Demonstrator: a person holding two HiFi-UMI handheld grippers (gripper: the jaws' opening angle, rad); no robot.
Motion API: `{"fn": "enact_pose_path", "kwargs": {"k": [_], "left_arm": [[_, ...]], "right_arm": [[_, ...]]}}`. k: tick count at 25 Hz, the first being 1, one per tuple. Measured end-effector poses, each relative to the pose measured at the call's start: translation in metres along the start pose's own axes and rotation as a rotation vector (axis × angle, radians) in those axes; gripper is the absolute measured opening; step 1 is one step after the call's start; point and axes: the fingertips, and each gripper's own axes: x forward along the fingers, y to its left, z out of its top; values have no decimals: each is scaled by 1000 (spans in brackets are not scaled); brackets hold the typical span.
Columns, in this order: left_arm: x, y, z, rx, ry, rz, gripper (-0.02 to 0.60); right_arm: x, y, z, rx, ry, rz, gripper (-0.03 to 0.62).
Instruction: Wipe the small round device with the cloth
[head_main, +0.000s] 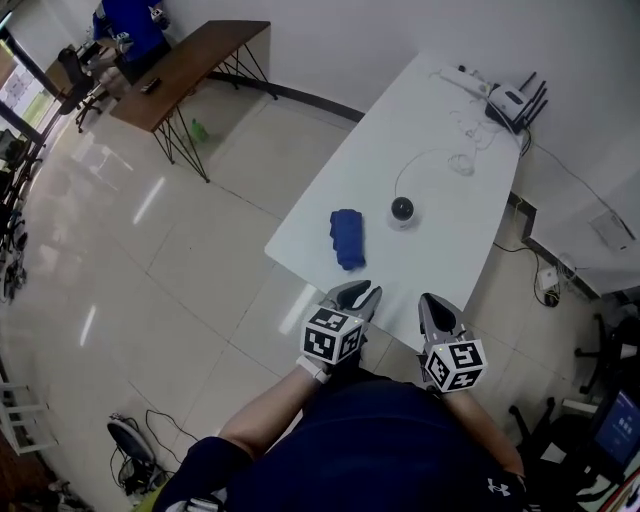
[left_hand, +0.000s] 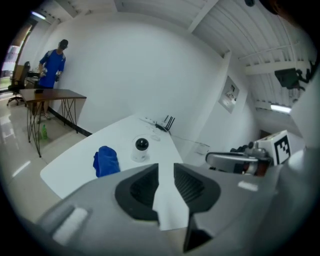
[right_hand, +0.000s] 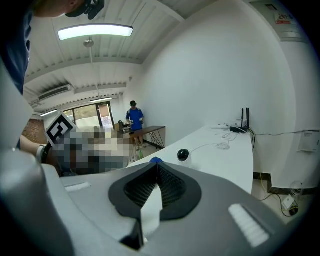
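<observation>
Task not begun, by the look of it. The crumpled blue cloth (head_main: 347, 238) lies untouched on the long white tabletop (head_main: 430, 120), near its front corner. The small round white device (head_main: 402, 211) w/ a dark dome stands just beside it, to its right in the head view and apart from it. Both grippers hang at the near edge of the tabletop, short of both things.

Left gripper (head_main: 365, 292): jaws a little apart, narrow gap, nothing between them. Right gripper (head_main: 437, 305): jaws closed tip to tip, empty.

Left to do is everything: reach in, take the cloth, bring it to the device, wipe. Left gripper sits on the cloth's side, so it is prob. the one to pick up.

Hard to read:
- A thin white cable (head_main: 420, 160) curves across the tabletop from the device, but where it plugs in can't be made out.
- At the far end sits a white router w/ dark antennas (head_main: 512, 103) amid more cords, too small for detail.
- In the right gripper view the cloth is nearly hidden behind the jaw tips, only a blue sliver showing.
- Can't tell whether the device is dusty or marked.
</observation>
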Motion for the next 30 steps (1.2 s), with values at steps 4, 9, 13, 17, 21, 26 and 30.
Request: {"fn": "enact_pose_path", "kwargs": {"k": [4,9,13,17,21,26,30], "left_arm": [[30,69,11,0,67,111,125],[63,148,16,-45,166,266,236],[96,187,13,-84,246,306,328],[111,222,-7,-245,314,274,376],[120,222,-24,-320,380,207,373],[128,213,-31,-298,391,194,239],[128,209,-28,-267,381,200,171]], "right_arm": [[39,6,15,-15,11,-1,12],[63,0,10,-1,49,-22,12],[78,-15,2,45,66,-28,12],[89,-16,-1,75,67,4,12],[98,-22,3,88,60,19,12],[103,-38,-1,110,71,13,12],[110,-47,-6,123,91,17,12]]}}
